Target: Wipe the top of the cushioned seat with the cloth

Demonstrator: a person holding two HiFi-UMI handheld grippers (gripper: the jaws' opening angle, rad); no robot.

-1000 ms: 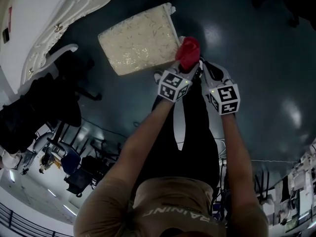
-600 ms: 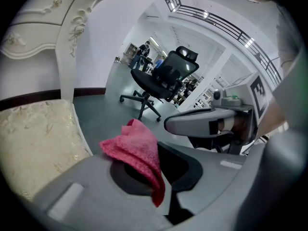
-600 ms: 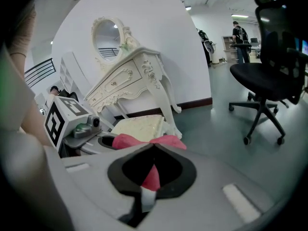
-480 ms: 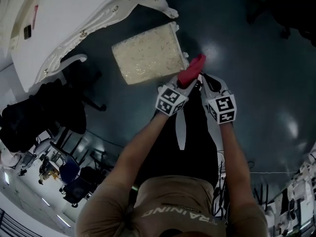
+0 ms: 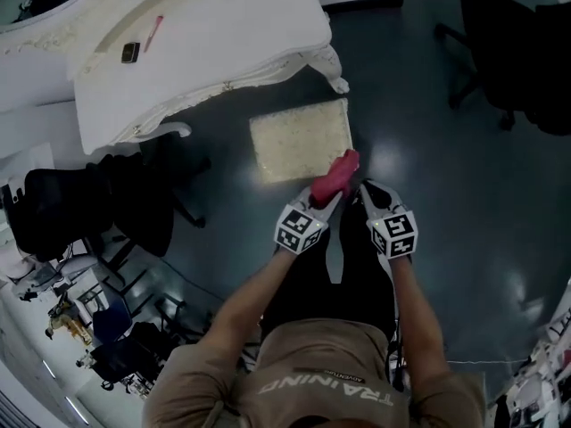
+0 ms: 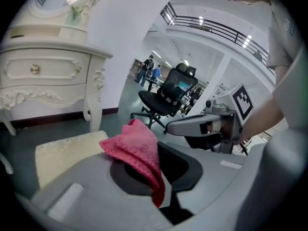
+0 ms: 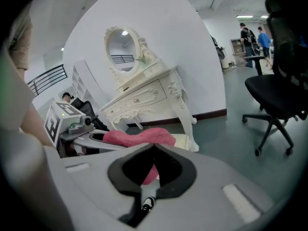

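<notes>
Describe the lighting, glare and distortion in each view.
Head view: dim and wide-angle; the dark floor shows faint sheen at right, and the white dressing table is brightest. Left gripper view: bright, strong fisheye, black corners; the pink cloth is sharp. Right gripper view: same fisheye bends the wall.

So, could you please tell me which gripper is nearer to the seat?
Left. The left gripper, holding the cloth, is at the seat's near right corner; the right gripper is beside it, further right over the floor.
</notes>
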